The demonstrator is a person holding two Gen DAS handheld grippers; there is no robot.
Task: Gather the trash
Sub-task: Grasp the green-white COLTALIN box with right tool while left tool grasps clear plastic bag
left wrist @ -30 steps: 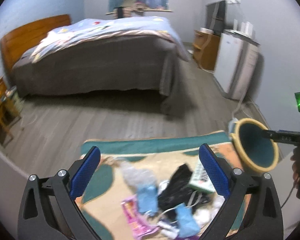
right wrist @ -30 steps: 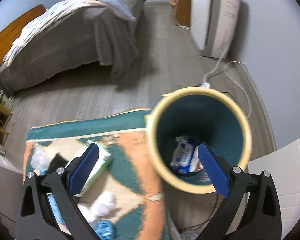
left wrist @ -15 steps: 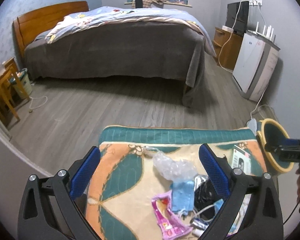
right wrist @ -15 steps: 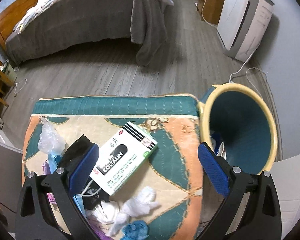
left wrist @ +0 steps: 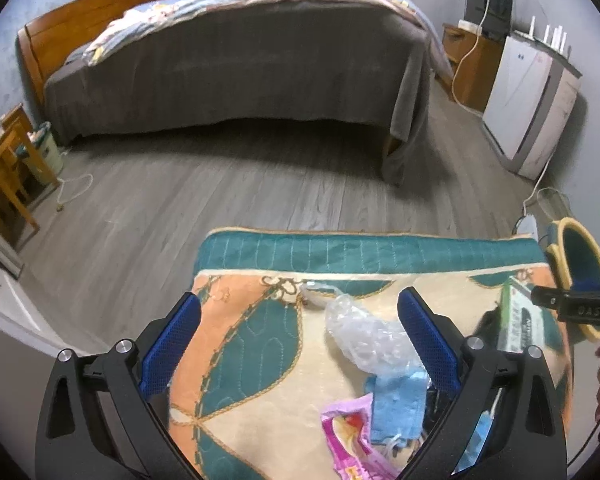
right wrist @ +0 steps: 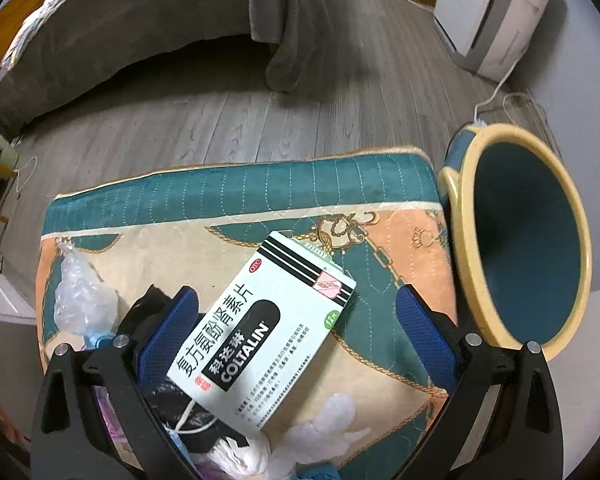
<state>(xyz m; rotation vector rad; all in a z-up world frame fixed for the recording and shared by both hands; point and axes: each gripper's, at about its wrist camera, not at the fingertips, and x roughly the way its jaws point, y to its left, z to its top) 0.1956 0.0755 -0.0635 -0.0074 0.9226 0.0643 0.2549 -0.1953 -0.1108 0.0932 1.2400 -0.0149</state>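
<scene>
Trash lies on a patterned cloth-covered table [left wrist: 260,344]. A white COLTALIN medicine box [right wrist: 260,336] lies between the fingers of my open right gripper [right wrist: 296,332], which hovers just above it. Crumpled clear plastic [left wrist: 364,336], a blue face mask [left wrist: 396,404] and a pink wrapper [left wrist: 352,440] lie below my open, empty left gripper [left wrist: 300,340]. A blue bin with a yellow rim [right wrist: 532,240] stands at the table's right edge; it also shows in the left wrist view [left wrist: 580,260]. White tissue [right wrist: 324,428] lies near the box.
A bed with a grey cover [left wrist: 236,60] stands across the wooden floor. A white appliance [left wrist: 532,100] and cables [right wrist: 500,96] are by the right wall. A wooden side table [left wrist: 4,168] is at the left. A black item [right wrist: 152,300] lies under the box.
My right gripper has moved left from over the bin to over the medicine box. My left gripper has drawn back and left, so the trash pile now sits to its right.
</scene>
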